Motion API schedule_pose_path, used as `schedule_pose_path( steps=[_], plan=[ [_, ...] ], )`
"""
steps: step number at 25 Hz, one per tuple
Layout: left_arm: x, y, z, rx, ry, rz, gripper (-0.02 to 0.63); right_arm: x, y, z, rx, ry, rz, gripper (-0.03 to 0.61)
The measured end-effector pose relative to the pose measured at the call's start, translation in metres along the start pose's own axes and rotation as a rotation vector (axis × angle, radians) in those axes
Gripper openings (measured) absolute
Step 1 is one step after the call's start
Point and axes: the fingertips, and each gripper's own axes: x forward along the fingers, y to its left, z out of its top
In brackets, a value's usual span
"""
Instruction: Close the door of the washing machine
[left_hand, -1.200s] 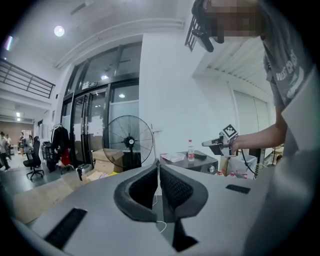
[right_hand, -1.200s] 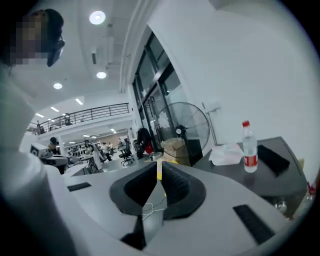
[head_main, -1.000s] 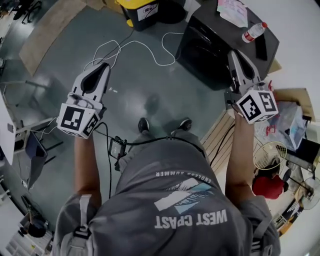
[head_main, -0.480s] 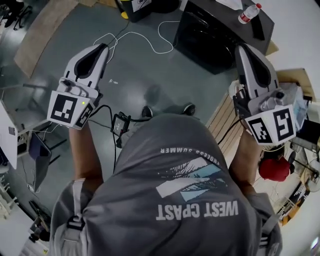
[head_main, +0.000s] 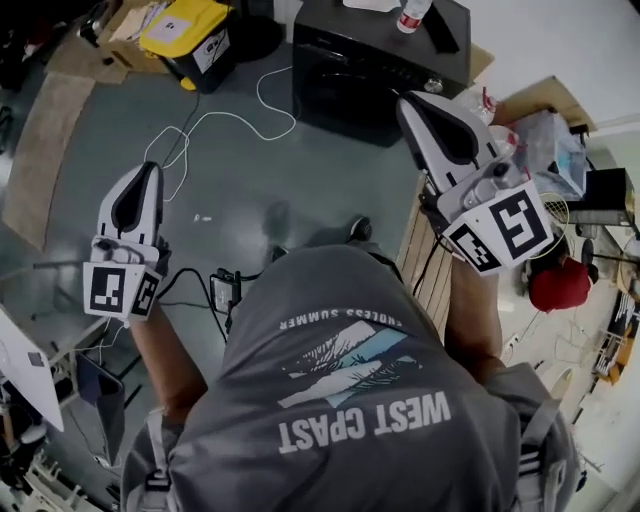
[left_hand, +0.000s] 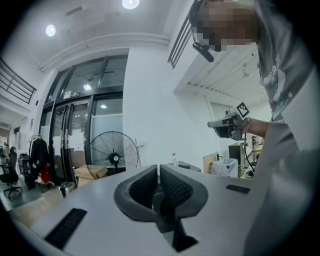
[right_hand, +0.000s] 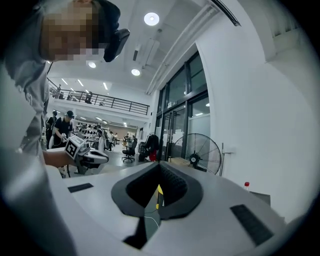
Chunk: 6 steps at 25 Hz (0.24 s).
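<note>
Head view, step: I judge that no closing is in hand. Both tools are held up in the air, apart from the machine (head_main: 375, 75). Its front looks flat, so the door is probably shut (from above I cannot be sure).
Head view, next move: if the door is ajar, it calls for a step to the machine and a push with a closed tip.
Head view, place: the machine stands on the floor (head_main: 300, 190) ahead of the person. The right hand-held gripper (head_main: 410, 102) is the nearer one, and the left hand-held gripper (head_main: 150, 170) is well apart to the left.
Left gripper view: jaws together, nothing between them. The machine's top shows beyond, with a bottle (left_hand: 174, 159) on it.
Right gripper view: jaws together, empty. The bottle shows at lower right, far off.
</note>
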Motion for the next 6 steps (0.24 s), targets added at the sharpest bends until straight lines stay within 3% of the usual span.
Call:
schedule_pose_path(
  steps=[6],
  plan=[
    [-0.0017, -0.0013, -0.0006, -0.016, 0.010, -0.009, 0.029, -0.0072, -0.0057, 0.0003, 0.004, 0.025, -0.023, 0.028]
  ],
)
